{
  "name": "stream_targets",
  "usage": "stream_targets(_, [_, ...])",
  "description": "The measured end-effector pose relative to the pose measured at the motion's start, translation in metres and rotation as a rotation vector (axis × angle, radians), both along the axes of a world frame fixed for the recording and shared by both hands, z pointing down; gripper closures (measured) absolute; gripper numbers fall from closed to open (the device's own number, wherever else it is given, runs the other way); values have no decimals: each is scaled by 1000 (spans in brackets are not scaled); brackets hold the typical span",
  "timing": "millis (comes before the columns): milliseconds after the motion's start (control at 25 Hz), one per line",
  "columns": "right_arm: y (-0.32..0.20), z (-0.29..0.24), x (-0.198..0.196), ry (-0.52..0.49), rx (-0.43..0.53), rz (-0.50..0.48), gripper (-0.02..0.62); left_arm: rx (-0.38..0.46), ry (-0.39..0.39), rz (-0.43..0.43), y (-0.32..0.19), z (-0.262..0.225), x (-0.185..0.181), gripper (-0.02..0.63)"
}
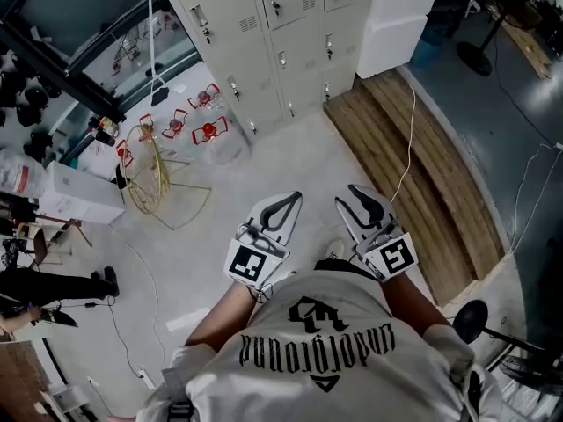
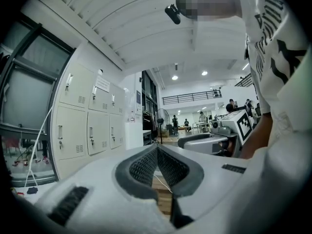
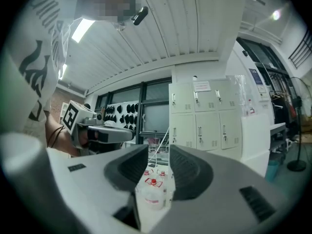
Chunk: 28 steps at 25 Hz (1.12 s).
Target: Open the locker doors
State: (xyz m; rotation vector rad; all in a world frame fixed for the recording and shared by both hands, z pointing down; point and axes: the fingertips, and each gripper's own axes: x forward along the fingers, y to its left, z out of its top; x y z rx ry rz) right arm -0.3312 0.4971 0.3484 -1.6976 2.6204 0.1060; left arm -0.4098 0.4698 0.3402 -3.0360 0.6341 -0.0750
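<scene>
**A:** Entry one, the tongs. How many were there, and in what condition?

**B:** Two. The left gripper (image 1: 288,200) had its jaws together with the tips touching and nothing between them. The right gripper (image 1: 361,196) had its jaws apart and held nothing; only distant clutter showed through the gap.

**A:** Why were they held so?

**B:** Both were kept close to the person's chest, noses toward the lockers (image 1: 290,33) and well apart from them. I judged it a ready pose with the approach not begun. The parted right one looked better set to take a latch.

**A:** Entry two, the lockers.

**B:** There was one bank, at the far edge of the floor (image 1: 290,170), with the wooden platform (image 1: 413,148) running up to its right corner. It had three columns, and nine latches could be counted in the head view. Every door that showed was shut, so I judged none opened yet.

**A:** Sundries?

**B:** Red-capped jugs (image 1: 208,131), at least four, were clustered on the floor off the bank's left corner. They might crowd the lowest door there.
</scene>
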Motion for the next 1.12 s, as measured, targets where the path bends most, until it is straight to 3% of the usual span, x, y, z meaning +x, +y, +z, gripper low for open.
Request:
stream_targets(240, [-24, 9, 66, -10, -29, 13, 433, -7, -11, 14, -31, 8, 64, 600])
stream_targets(560, [-35, 8, 125, -17, -50, 25, 433, -11, -26, 38, -51, 13, 130, 600])
stream_targets(880, [-58, 10, 152, -14, -53, 30, 433, -11, -23, 77, -75, 11, 172, 600])
stream_targets(1120, [-109, 14, 164, -32, -69, 41, 433, -19, -13, 96, -129, 16, 189, 600])
